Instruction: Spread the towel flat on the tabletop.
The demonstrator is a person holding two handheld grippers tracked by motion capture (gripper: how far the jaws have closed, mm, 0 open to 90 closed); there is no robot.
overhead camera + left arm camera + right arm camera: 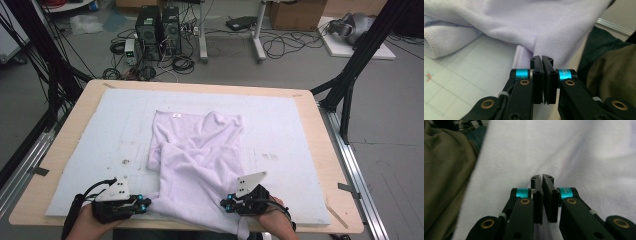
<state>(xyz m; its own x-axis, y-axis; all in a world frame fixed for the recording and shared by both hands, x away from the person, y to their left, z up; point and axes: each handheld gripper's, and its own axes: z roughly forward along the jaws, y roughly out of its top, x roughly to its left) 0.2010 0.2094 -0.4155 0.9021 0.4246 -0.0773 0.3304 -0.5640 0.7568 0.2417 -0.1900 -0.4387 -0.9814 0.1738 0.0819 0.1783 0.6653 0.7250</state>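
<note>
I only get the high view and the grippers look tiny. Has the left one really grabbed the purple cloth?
Observer: Yes. The left gripper view shows the left gripper with its jaws shut on a fold of the cloth.
Operator: And the other one?
Observer: The right gripper is shut too, and cloth creases run out from its jaws.
Operator: Does the cloth have a sewn edge?
Observer: Yes, a stitched hem curls along the fold lying on the mat.
</note>
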